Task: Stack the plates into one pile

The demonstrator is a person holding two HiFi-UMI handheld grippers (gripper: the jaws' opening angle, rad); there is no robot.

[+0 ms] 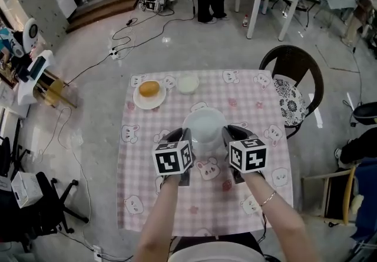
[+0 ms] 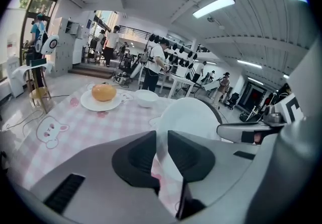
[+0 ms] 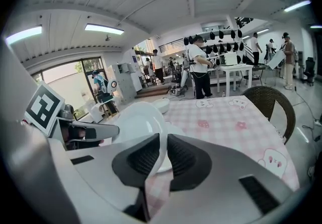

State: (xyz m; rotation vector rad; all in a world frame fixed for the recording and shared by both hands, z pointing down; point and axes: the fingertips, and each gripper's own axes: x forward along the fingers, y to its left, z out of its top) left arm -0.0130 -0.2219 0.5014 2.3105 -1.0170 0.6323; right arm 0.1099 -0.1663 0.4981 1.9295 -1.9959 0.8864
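Bench cloth (image 1: 200,199) pink-and-white checked with white bunny prints, white plate (image 1: 204,125) at its middle, white far-left plate (image 1: 140,102) under orange-yellow round food (image 1: 149,88), white bowl (image 1: 188,83), black-and-white square markers on grey left hand-held gripper (image 1: 184,135) and right hand-held gripper (image 1: 228,132).

No legible text or numbers

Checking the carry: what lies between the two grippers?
A white plate, its opposite rims clamped by the left gripper and the right gripper; the head view shows it.
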